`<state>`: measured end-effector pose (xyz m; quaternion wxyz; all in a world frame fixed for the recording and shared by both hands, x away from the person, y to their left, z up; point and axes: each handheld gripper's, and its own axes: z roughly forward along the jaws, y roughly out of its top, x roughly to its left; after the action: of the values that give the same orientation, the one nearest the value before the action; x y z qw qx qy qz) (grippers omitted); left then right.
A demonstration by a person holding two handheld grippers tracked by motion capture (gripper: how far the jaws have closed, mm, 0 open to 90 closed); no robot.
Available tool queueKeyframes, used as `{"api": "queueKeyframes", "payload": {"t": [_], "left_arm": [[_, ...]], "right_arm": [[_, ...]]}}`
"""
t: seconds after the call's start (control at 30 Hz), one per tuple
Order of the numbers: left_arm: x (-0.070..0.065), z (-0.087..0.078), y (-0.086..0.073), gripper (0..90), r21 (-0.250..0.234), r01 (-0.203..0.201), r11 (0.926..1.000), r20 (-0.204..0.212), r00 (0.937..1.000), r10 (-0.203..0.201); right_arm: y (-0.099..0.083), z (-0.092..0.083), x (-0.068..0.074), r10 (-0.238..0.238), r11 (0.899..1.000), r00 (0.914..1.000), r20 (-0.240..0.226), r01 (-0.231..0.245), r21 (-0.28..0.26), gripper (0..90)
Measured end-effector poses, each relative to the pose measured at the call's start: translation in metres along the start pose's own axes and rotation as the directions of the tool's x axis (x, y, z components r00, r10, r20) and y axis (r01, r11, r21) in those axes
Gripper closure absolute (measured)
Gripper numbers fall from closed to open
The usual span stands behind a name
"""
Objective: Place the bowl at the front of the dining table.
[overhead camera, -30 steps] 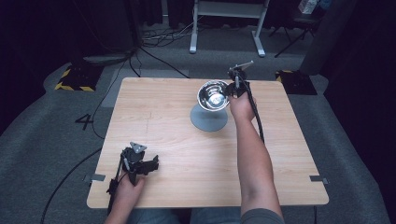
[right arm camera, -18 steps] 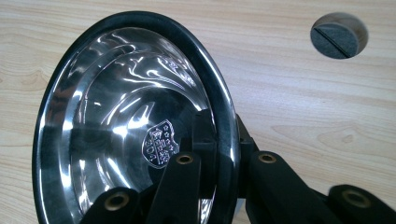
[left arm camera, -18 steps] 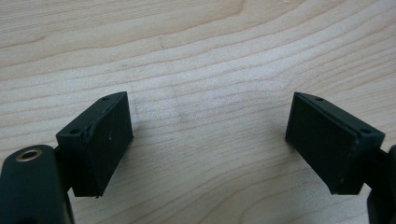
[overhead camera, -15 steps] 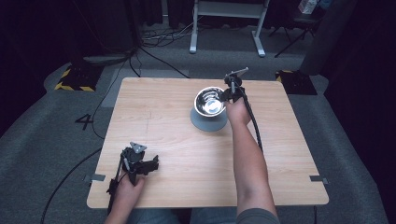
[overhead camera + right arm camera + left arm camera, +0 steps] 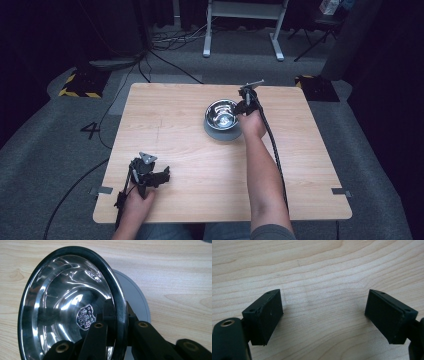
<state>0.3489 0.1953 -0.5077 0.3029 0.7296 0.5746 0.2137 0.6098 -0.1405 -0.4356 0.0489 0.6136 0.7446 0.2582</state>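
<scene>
A shiny steel bowl (image 5: pixel 220 114) with a dark rim hangs just over a round grey plate (image 5: pixel 222 133) at the table's far middle. My right gripper (image 5: pixel 241 107) is shut on the bowl's right rim. In the right gripper view the rim (image 5: pixel 120 305) is pinched between the two jaws, one inside the bowl (image 5: pixel 62 307) and one outside, with the grey plate (image 5: pixel 136 297) behind it. My left gripper (image 5: pixel 159 176) rests near the table's front left corner. Its pads (image 5: pixel 267 315) stand wide apart above bare wood in the left gripper view, with nothing between them.
The light wooden table (image 5: pixel 165 120) is bare apart from the bowl and plate. A black cable (image 5: pixel 272 145) trails from the right gripper along the forearm. Dark floor, cables and a white stand (image 5: pixel 242 30) lie beyond the far edge.
The right gripper has come down with the bowl, which now sits lower over the grey plate. The left gripper has not moved.
</scene>
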Motion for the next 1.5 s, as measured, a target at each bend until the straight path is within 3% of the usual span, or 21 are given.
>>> {"api": "queueKeyframes", "payload": {"t": [0.33,0.5,0.8,1.03,1.13,1.5], "left_arm": [[0.0,0.0,0.0,14.8,0.0,0.0,1.0,0.0,1.0,0.0],[0.0,0.0,0.0,14.8,0.0,0.0,1.0,0.0,1.0,0.0],[0.0,0.0,0.0,14.8,0.0,0.0,1.0,0.0,1.0,0.0],[0.0,0.0,0.0,14.8,0.0,0.0,1.0,0.0,1.0,0.0],[0.0,0.0,0.0,14.8,0.0,0.0,1.0,0.0,1.0,0.0],[0.0,0.0,0.0,14.8,0.0,0.0,1.0,0.0,1.0,0.0]], "right_arm": [[-0.003,0.007,-0.001,0.004,1.0,0.9999,-0.012,-0.004,0.027,84.2],[-0.002,0.004,-0.004,0.034,0.999,0.9979,-0.054,-0.033,0.012,72.3],[0.0,-0.01,-0.012,0.051,0.998,0.9984,-0.024,-0.051,-0.025,61.4],[0.001,-0.03,-0.012,0.032,0.995,0.9993,-0.017,-0.034,-0.095,58.4],[0.002,-0.036,-0.01,0.026,0.994,0.9995,-0.017,-0.028,-0.101,58.0],[0.001,-0.065,0.0,-0.056,0.986,0.9983,-0.013,0.054,-0.16,55.9]]}}
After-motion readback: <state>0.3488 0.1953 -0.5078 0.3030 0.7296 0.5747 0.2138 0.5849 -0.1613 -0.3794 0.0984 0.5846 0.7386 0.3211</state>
